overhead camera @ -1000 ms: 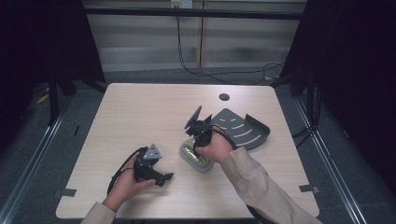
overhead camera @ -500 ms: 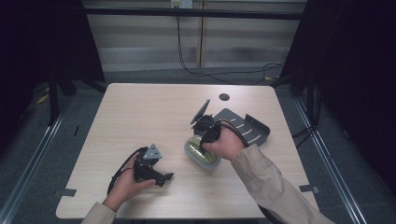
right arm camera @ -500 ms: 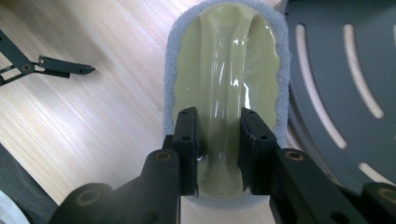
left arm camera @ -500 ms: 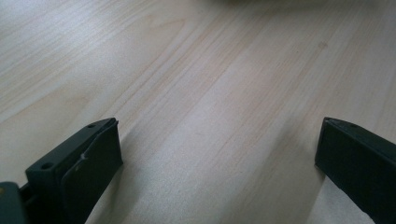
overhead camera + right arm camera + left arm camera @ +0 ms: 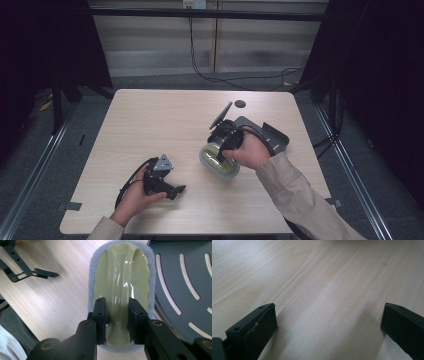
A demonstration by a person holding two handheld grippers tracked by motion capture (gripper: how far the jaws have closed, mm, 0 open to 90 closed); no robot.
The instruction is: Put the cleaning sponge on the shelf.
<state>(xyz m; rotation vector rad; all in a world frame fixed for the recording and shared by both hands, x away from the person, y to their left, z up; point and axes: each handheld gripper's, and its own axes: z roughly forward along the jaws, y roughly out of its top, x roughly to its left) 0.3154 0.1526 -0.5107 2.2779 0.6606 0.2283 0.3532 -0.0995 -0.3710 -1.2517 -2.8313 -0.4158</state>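
An oval scrubbing pad (image 5: 120, 272) has an olive-green glossy plastic back with a raised middle ridge and a grey fuzzy rim. My right gripper (image 5: 117, 312) is shut on that ridge, one jaw on each side. In the high view the pad (image 5: 215, 162) hangs under the right gripper (image 5: 225, 150), just above the table, beside the dark slotted tray (image 5: 272, 136). My left gripper (image 5: 175, 190) rests near the table's front left, jaws wide open with nothing between them. In the left gripper view it (image 5: 328, 317) has bare wood between its jaws.
The dark grey tray (image 5: 185, 285) with curved slots lies right of the pad. The wooden table (image 5: 150, 120) has a small black round hole (image 5: 240, 104) near its far edge. The floor drops away past the table's edges.
The right hand has lifted the pad off the table and carried it a little toward the slotted tray. The left gripper has stayed put.
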